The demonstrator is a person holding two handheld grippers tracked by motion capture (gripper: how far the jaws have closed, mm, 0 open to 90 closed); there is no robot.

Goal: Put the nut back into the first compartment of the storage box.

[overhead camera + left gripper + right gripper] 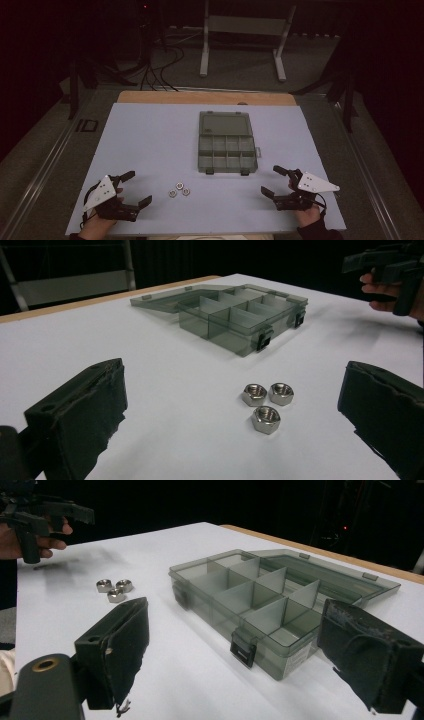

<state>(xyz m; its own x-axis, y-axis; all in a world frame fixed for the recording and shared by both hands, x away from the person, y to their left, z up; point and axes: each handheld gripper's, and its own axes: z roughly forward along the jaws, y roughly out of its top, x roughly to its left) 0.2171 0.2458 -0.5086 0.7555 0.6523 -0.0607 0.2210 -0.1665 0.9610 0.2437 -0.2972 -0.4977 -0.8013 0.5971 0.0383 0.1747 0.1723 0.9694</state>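
Steel nuts (179,189) lie untouched at lower centre, both your tongs (129,189) (274,180) wide and empty; next, pinch one for the open organiser box (227,150).

The left hand-held gripper (40,517) is cut off by the right gripper view's top-left edge.

lab | dark room | floor cables (160,70) | metal stand (245,37)

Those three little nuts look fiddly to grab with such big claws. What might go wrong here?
The three nuts lie touching, so the open left gripper might nudge two away while closing on one. The box has small compartments, so a dropped nut may land in the wrong one or bounce out.
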